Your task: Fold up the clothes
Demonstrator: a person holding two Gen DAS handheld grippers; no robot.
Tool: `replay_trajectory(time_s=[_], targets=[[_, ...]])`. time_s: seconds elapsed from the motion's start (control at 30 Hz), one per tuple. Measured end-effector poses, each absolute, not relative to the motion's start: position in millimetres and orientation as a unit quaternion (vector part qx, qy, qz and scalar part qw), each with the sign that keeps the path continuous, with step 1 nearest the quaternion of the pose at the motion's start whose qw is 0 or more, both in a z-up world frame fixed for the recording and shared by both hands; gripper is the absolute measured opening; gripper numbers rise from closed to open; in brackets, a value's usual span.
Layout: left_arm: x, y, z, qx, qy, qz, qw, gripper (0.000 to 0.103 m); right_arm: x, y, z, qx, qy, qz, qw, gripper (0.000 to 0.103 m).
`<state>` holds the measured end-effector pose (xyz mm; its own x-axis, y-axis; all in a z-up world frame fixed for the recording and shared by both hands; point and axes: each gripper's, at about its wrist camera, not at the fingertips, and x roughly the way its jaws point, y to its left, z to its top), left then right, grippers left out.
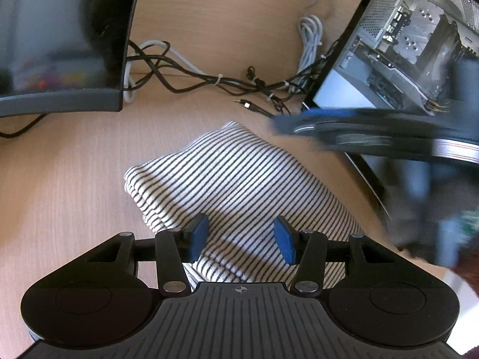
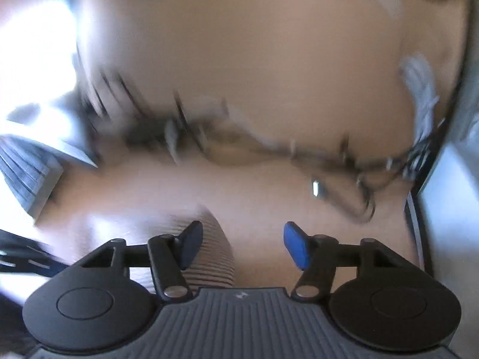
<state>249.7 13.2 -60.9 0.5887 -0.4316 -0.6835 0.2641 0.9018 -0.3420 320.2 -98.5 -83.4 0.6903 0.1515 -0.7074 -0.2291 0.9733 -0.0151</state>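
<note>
A folded white garment with thin black stripes (image 1: 236, 176) lies on the light wooden desk (image 1: 69, 164). My left gripper (image 1: 241, 237) is open and empty, hovering over the garment's near end, with a blue pad on each side. The right gripper shows in the left wrist view as a blurred dark shape (image 1: 344, 131) above the garment's far right side. In the right wrist view, my right gripper (image 2: 242, 243) is open and empty. The striped garment (image 2: 206, 254) shows blurred under its left finger.
A curved monitor (image 1: 60, 39) stands at the back left. Tangled black and white cables (image 1: 209, 80) run across the desk behind the garment. An open computer case (image 1: 398, 48) stands at the back right. The right wrist view is heavily motion-blurred.
</note>
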Motion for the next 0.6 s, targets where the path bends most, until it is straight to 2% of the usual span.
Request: replay_trajectory(time_s=[0.07,0.2,0.33,0.37,0.5,0.6], targets=[[246.9,18.2,-56.9,-0.112,0.408,-0.185,0.887,0.053,338.5,-97.8,-107.9,-0.048,0.409,0.087,0.907,0.064],[222.3,45.7,-38.1,-0.162,0.386,-0.155,0.895,0.056,320.4,-119.9,-90.5,-0.013,0.389,0.096,0.916,0.064],[199.5,68.3,-46.8,-0.168,0.406,-0.126,0.889,0.048,268.5,-138.3,-64.2,0.029,0.350,0.136,0.926,0.064],[196.5,70.1,-53.7,-0.166,0.418,-0.125,0.884,0.043,253.9,-140.6,-57.5,0.034,0.341,0.152,0.927,0.063],[197.0,62.5,-76.3,-0.178,0.445,-0.143,0.866,0.039,198.2,-107.8,-41.4,-0.006,0.323,0.249,0.913,0.064],[205.8,58.8,-87.4,-0.203,0.454,-0.158,0.853,0.034,170.2,-64.0,-54.3,-0.088,0.327,0.301,0.891,0.075]])
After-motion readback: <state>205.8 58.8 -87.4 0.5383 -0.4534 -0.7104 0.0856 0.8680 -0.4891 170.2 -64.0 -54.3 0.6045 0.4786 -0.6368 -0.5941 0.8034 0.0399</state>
